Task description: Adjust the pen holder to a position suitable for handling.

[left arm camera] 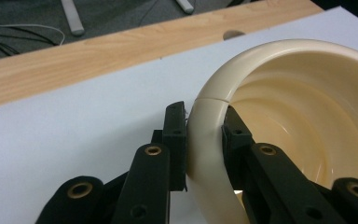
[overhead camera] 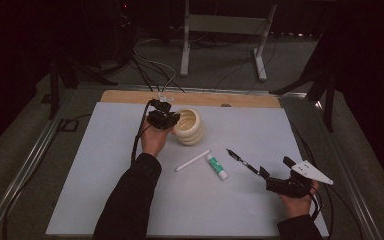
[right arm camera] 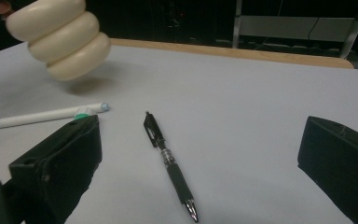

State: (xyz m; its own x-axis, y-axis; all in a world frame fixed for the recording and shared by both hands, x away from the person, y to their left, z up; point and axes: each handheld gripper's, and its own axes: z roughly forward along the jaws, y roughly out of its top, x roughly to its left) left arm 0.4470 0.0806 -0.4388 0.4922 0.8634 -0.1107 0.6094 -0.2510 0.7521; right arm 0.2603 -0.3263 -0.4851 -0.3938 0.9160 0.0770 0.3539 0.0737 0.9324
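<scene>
My left gripper (overhead camera: 162, 119) is shut on the rim of a cream ribbed cup (overhead camera: 190, 127). In the left gripper view one jaw lies outside the cup's wall (left arm camera: 205, 154) and the other inside, with the gripper (left arm camera: 204, 122) pinching it. The cup (right arm camera: 58, 37) hangs tilted above the sheet, over its own shadow. A black pen (overhead camera: 242, 161) lies between the wide-apart jaws of my right gripper (overhead camera: 276, 168). In the right gripper view the pen (right arm camera: 168, 161) lies on the sheet ahead of the gripper (right arm camera: 200, 130), untouched. A white stick (overhead camera: 192, 160) and a white-and-green tube (overhead camera: 216, 166) lie mid-table.
A white sheet (overhead camera: 105, 175) covers the table, with a wooden strip (overhead camera: 130, 96) along its far edge. Metal rails (overhead camera: 25, 165) frame the sides. Cables and a white stand's legs (overhead camera: 185, 50) lie on the floor beyond.
</scene>
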